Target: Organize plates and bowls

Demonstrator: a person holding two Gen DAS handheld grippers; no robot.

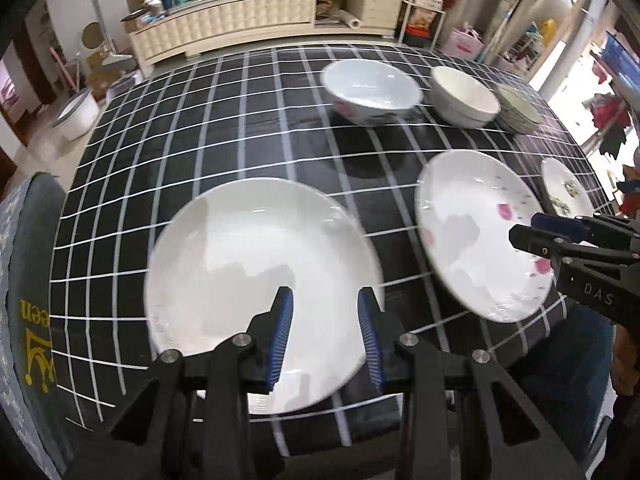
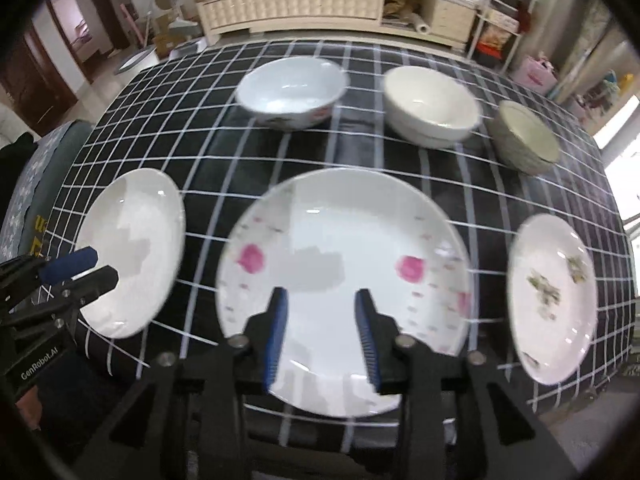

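A plain white plate [image 1: 240,264] lies at the table's near left; it also shows in the right wrist view [image 2: 136,240]. My left gripper [image 1: 325,300] is open above its near rim. A pink-flowered plate [image 2: 344,248] lies in the near middle, also in the left wrist view [image 1: 472,220]. My right gripper [image 2: 320,300] is open above its near part. A small plate with a grey-green pattern [image 2: 552,296] lies at the near right. Further back stand a flowered white bowl [image 2: 292,88], a cream bowl [image 2: 432,104] and a greenish bowl [image 2: 524,136].
The table has a black cloth with white grid lines [image 1: 200,128]. A grey cushioned chair [image 1: 28,280] stands at the table's left. A long cream sideboard [image 1: 240,20] with clutter stands behind the table.
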